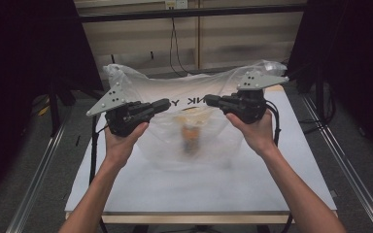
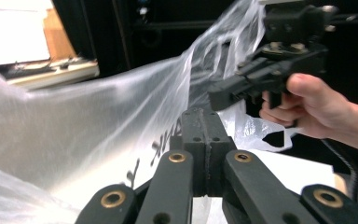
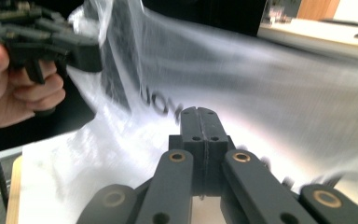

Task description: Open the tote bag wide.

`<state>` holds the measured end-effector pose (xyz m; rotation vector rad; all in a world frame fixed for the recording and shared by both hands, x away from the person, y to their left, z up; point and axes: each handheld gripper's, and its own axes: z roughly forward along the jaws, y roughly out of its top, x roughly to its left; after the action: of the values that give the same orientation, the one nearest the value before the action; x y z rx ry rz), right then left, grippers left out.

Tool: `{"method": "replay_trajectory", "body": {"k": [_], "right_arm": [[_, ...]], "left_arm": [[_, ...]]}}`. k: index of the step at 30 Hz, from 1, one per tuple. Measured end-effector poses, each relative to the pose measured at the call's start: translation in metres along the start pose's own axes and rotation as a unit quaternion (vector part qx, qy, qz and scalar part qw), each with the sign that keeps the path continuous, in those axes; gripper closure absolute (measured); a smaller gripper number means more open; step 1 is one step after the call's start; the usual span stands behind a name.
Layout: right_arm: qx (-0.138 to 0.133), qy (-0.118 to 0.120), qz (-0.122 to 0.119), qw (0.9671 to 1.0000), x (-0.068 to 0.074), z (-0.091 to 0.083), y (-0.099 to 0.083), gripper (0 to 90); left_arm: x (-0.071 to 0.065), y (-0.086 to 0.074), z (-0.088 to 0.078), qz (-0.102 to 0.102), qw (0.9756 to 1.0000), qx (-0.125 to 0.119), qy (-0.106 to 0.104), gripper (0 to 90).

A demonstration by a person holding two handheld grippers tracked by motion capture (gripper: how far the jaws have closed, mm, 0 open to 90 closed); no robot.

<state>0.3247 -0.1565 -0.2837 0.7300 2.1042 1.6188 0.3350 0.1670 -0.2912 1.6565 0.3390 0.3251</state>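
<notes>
A clear plastic bag point(image 1: 148, 90) with black lettering is held up over the white table point(image 1: 175, 189), and its film looks blurred. Inside it, low down, is a blurred orange-brown object point(image 1: 190, 132) that I cannot identify. My left gripper point(image 1: 166, 104) is shut on the bag's near edge from the left. My right gripper point(image 1: 208, 101) is shut on the same edge from the right, a short gap away. In the left gripper view my shut jaws point(image 2: 206, 114) meet the bag point(image 2: 98, 116). In the right gripper view my shut jaws point(image 3: 200, 113) pinch the bag point(image 3: 261, 79).
The table's front edge point(image 1: 199, 213) lies near the person. Metal rails point(image 1: 39, 170) run along the floor on both sides. Dark stands point(image 1: 53, 107) and black curtains flank the table, and a cable point(image 1: 175, 48) hangs on the back wall.
</notes>
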Motion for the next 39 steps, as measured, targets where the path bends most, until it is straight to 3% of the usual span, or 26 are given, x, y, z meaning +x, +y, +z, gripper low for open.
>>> {"method": "replay_trajectory", "body": {"k": [4,8,15,19,35,39], "right_arm": [[0.018,0.006,0.001,0.9998,-0.003,0.012,-0.018,90.0],[0.033,0.012,0.019,0.9992,-0.009,0.027,-0.037,90.0],[0.039,0.024,0.039,0.9982,-0.012,0.042,-0.056,90.0],[0.039,0.026,0.043,0.9980,-0.011,0.045,-0.060,90.0],[0.097,0.028,0.049,0.9937,-0.009,0.058,-0.101,90.0],[0.093,0.028,0.060,0.9935,-0.012,0.057,-0.109,90.0]], "left_arm": [[0.008,-0.014,0.008,-0.014,0.9998,0.018,0.002,90.0],[0.014,-0.027,0.015,-0.025,0.9989,0.039,0.002,90.0],[0.022,-0.046,0.026,-0.043,0.9974,0.058,0.000,90.0],[0.024,-0.056,0.028,-0.048,0.9967,0.066,-0.002,90.0],[0.027,-0.086,0.045,-0.066,0.9932,0.096,-0.003,90.0],[0.023,-0.094,0.051,-0.067,0.9919,0.108,-0.006,90.0]]}}
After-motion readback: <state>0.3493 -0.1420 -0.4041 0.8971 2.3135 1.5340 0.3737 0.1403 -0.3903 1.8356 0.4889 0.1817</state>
